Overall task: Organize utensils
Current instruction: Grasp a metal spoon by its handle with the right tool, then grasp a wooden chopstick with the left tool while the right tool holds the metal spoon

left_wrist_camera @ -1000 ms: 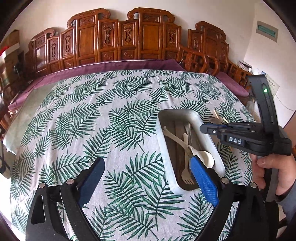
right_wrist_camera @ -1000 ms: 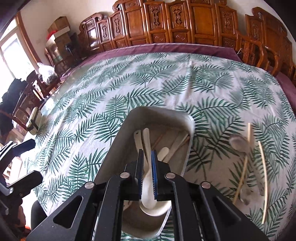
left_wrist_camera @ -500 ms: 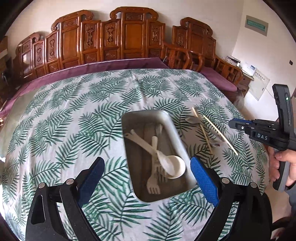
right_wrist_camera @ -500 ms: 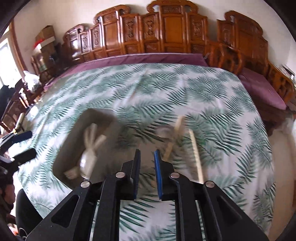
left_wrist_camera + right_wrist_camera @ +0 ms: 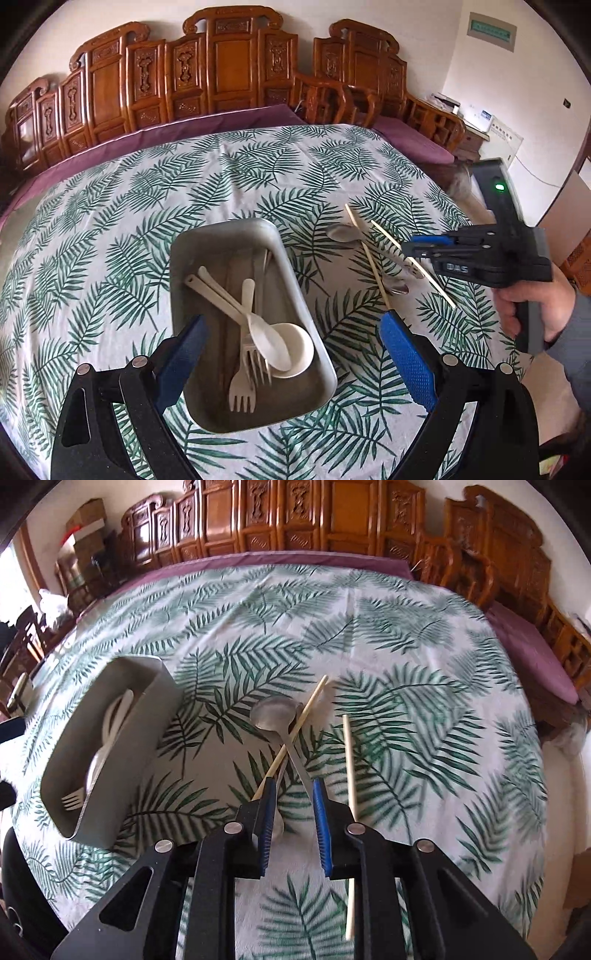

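Your left hand-held gripper (image 5: 291,354) is spread wide with nothing between its blue pads, which sit either side of the near end of the tray. Your right hand-held gripper (image 5: 293,805) is parted to a narrow gap and grips nothing; it hovers over the loose utensils, with the metal spoon's handle running toward that gap. From the left wrist view you see this right hand-held gripper (image 5: 424,248) side-on, in your right hand (image 5: 532,314), beside the chopsticks.

Beneath it all is the desk (image 5: 221,177), covered by a cloth printed with green palm leaves. Carved wooden chairs (image 5: 229,70) line its far side.

On the desk, the grey metal tray (image 5: 284,258) holds a white ladle-style spoon (image 5: 295,349), a slimmer white spoon (image 5: 264,339), a white plastic fork (image 5: 243,384) and a metal fork (image 5: 262,280), all lying lengthwise and overlapping.

Just right of the tray, on the cloth, lie two wooden chopsticks: one (image 5: 295,731) crosses over the metal spoon (image 5: 275,712), the other (image 5: 349,764) lies apart, to the right. A second metal piece under them is too hidden to identify.
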`<state>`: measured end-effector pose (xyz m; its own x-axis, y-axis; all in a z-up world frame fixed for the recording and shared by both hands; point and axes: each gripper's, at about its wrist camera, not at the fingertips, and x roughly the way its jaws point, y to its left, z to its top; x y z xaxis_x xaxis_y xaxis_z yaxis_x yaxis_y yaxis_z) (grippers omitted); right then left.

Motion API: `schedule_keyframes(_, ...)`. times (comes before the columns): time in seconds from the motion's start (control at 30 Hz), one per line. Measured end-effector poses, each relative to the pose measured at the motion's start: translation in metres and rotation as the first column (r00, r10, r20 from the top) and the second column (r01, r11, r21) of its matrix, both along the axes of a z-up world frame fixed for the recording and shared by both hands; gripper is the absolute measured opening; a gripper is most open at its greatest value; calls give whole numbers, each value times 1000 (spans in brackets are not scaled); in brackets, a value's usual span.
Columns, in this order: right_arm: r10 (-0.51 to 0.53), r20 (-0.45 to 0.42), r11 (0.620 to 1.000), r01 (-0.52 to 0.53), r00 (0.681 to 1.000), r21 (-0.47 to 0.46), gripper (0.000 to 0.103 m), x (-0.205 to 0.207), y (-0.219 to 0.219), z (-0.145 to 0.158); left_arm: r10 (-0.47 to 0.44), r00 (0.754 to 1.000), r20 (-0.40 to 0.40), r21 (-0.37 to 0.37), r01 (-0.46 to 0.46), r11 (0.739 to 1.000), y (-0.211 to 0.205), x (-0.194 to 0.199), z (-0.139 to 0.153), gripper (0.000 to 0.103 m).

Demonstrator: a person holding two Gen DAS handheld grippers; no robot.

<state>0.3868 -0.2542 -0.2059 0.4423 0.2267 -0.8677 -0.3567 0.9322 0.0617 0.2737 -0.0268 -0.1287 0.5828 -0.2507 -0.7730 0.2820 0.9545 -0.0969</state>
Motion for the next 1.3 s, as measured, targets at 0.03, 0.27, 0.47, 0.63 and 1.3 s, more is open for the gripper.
schedule_keyframes(0.03, 9, -11, 1000, -9, 1000, -7, 23, 6, 3, -6, -2, 1000, -2, 3, 2, 1000, -2, 1, 0, 90)
schedule_keyframes(0.27, 51, -63, 997, -55, 997, -62, 23, 30, 20, -30, -25, 1000, -20, 22, 25, 999, -16, 6, -7, 90)
schedule_keyframes(0.47, 59, -74, 993, -66, 995, -96, 23, 45, 26, -37, -41, 999, -26, 30, 42, 999, -25, 6, -10, 90)
schedule_keyframes(0.63, 53, -74, 995, -59, 996, -85, 22, 52, 25, -39, -46, 998, -33, 35, 48, 998, -29, 5, -14, 90)
schedule_keyframes(1.3, -23, -52, 998, 26, 998, 55, 7, 29, -6, -13, -62, 997, -49, 37, 64, 997, -51, 16, -19, 90)
